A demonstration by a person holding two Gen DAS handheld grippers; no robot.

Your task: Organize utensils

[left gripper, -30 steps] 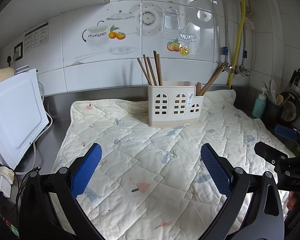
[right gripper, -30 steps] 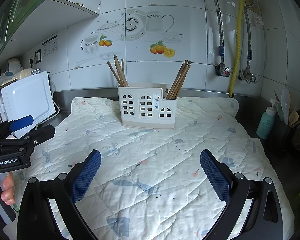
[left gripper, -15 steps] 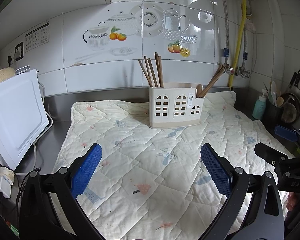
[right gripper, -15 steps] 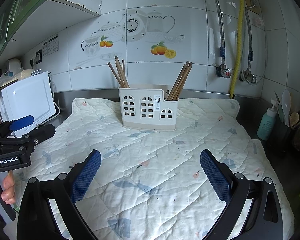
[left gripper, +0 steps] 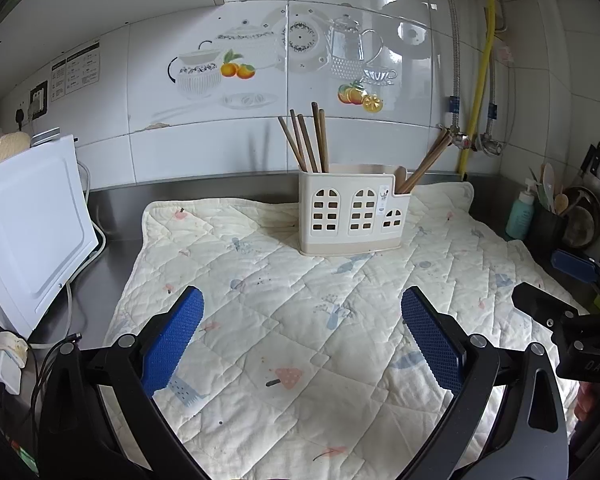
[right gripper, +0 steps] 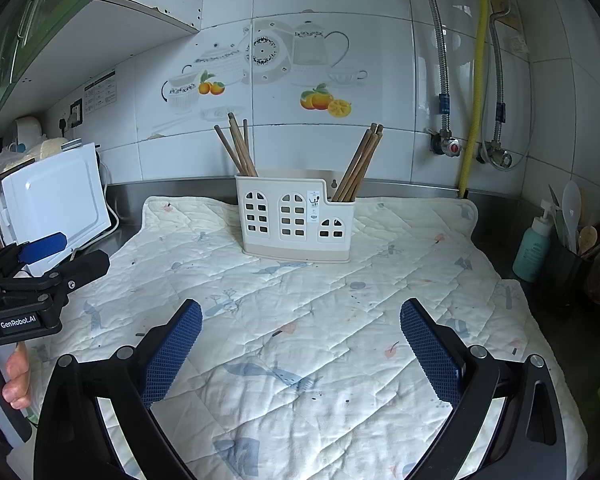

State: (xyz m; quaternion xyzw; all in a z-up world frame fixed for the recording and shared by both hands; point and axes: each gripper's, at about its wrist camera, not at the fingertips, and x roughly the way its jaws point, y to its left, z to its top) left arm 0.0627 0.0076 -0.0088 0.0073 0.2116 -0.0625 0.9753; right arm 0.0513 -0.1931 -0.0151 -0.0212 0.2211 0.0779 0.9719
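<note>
A cream utensil holder (left gripper: 354, 216) with arched cut-outs stands on a quilted mat (left gripper: 300, 320) near the back wall; it also shows in the right wrist view (right gripper: 296, 220). Several brown chopsticks (left gripper: 308, 140) stand in its left compartment and several more (left gripper: 424, 164) lean in its right one, beside a wooden spoon (left gripper: 400, 176). My left gripper (left gripper: 300, 340) is open and empty, held above the mat's front. My right gripper (right gripper: 300, 348) is open and empty too, well short of the holder. Each gripper shows at the other view's edge.
A white appliance (left gripper: 28, 232) with cables stands at the left. At the right are a teal bottle (right gripper: 534, 248) and a dark pot of kitchen tools (right gripper: 572, 264). Pipes and a yellow hose (right gripper: 474, 80) run down the tiled wall.
Both views have shifted very slightly; the holder sits a touch further right in each. Both grippers stay open and empty.
</note>
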